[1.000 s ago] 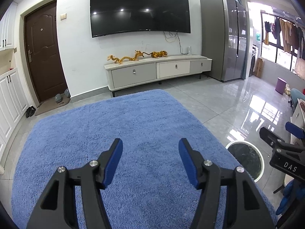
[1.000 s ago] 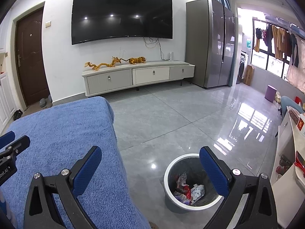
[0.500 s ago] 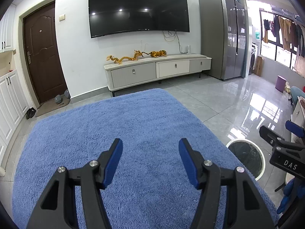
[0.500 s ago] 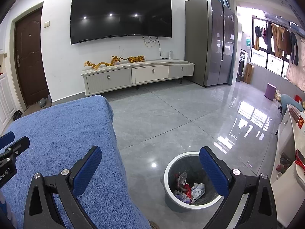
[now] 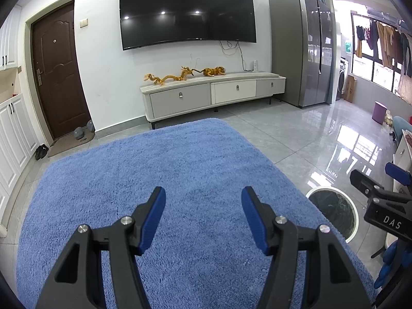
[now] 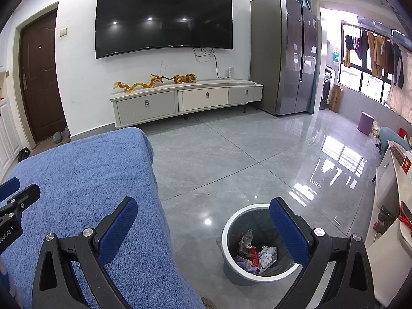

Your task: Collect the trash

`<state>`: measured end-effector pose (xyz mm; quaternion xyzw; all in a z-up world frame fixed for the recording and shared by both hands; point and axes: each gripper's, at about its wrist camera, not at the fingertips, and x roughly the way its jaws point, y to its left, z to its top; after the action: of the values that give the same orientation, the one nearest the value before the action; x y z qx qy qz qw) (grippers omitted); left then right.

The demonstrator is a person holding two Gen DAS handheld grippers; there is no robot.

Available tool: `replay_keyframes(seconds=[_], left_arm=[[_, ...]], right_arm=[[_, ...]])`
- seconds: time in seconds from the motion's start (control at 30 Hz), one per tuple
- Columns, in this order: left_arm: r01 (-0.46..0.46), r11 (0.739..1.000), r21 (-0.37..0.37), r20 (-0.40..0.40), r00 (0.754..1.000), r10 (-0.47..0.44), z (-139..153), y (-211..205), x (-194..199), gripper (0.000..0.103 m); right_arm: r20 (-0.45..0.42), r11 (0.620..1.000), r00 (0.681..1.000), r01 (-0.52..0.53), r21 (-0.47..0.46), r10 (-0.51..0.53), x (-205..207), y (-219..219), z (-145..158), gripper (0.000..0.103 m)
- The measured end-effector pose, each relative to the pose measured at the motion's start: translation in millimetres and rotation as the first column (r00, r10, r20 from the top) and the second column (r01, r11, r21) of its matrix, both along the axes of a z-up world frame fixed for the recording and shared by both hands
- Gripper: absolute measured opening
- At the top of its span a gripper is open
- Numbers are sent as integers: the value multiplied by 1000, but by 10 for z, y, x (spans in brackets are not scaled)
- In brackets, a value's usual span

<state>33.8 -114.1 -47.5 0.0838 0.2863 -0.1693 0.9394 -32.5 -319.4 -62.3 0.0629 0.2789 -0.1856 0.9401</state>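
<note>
The left gripper [image 5: 203, 213], black-framed with blue ribbed pads, hung above a shaggy blue cloth-covered surface [image 5: 180, 170] with its jaws parted about halfway and nothing between them. The right gripper [image 6: 203, 229], of the same build, was held over the right edge of that blue surface [image 6: 85, 180], its jaws spread wide and likewise empty; its right finger [image 6: 288, 234] overlapped the trash bin in the right wrist view. The task's receptacle, a round grey trash bin with a white rim and a dark liner [image 6: 231, 221], stood on the glossy grey tiled floor [image 6: 231, 159] just to the right of the blue surface, near the camera. Inside it lay crumpled trash [image 6: 255, 252], red, white and purple wrappers bunched at the bottom. From the left wrist view the same bin [image 5: 352, 221] showed only its rim and dark interior beyond the cloth's right edge, with part of the right gripper [image 5: 381, 206] at the frame's right margin. At the far wall stood a low white television cabinet [image 6: 185, 100] beneath a large black wall-mounted screen [image 6: 164, 15], with a tall grey refrigerator [image 6: 285, 54] to the right.
</note>
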Motion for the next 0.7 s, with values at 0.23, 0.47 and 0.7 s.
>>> replay_keyframes(seconds=[0.23,0.47,0.7], left_arm=[[3,1000,3,1,1000,-3,-8,-4,10,59],[5,1000,3,0,1000,-5,-15,-6,14,59],[7,1000,2,-2,1000,-7,-17,-3,19,59]], right_arm=[[-4,1000,1000,1,-1,-1,3,-5,-3,103],[-4,1000,1000,1,-1,-1,9,-2,-1,103],[-5,1000,1000,1,-1,-1,10,-1,2,103]])
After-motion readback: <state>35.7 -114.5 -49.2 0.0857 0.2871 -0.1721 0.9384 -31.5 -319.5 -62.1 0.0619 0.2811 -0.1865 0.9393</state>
